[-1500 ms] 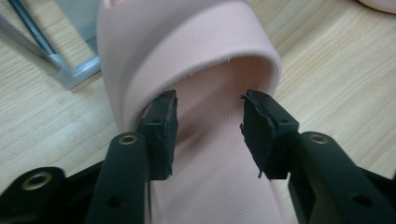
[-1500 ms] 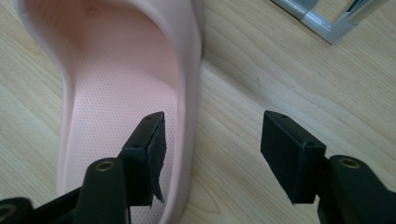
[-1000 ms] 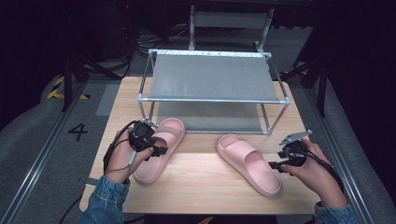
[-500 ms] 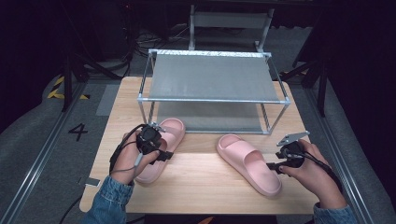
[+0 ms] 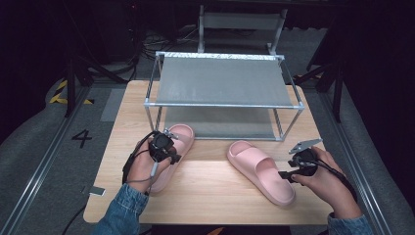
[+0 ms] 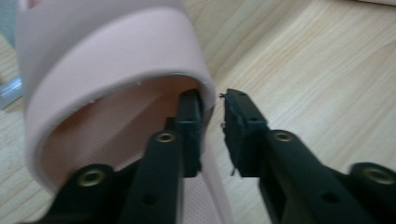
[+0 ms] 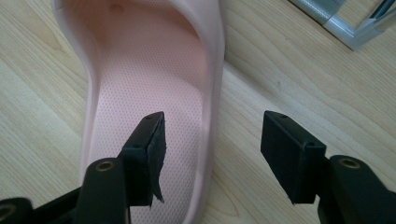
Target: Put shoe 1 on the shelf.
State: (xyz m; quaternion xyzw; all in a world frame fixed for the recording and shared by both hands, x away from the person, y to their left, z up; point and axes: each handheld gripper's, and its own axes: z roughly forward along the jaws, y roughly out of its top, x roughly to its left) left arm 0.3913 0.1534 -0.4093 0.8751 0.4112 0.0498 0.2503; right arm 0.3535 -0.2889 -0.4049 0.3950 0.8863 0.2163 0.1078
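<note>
Starting at the left: the left gripper (image 5: 168, 142) is down on the left pink slipper (image 5: 178, 137), which lies on the wooden table (image 5: 210, 188) just in front of the metal shoe rack (image 5: 222, 81), toe end pointing toward the rack's lower shelf. Its jaws have just been closing, and in the left gripper view you can see why: one jaw is tucked inside under the strap (image 6: 107, 51), the other sits outside, and the slipper's side wall (image 6: 208, 100) is pinched between them. So that gripper is clamped on the slipper's edge.

In the middle there's bare tabletop, then the right pink slipper (image 5: 262, 171), lying at an angle with its toe end toward the rack's front right leg.

Over on the right, the right gripper (image 5: 288, 172) sits at that slipper's heel end with its jaws wide apart. In the right gripper view one jaw hovers over the dotted footbed (image 7: 149, 93) and the other over the wood, with the slipper's rim (image 7: 214, 121) between them and nothing pressing on it.

My read: this is the grab-both-slippers stage, left one done, right one lined up. The next move should be squeezing the right jaws onto that rim, then lifting both clear of the table, probably toward the rack. Lift them evenly; soft foam walls might flex and slip.
</note>
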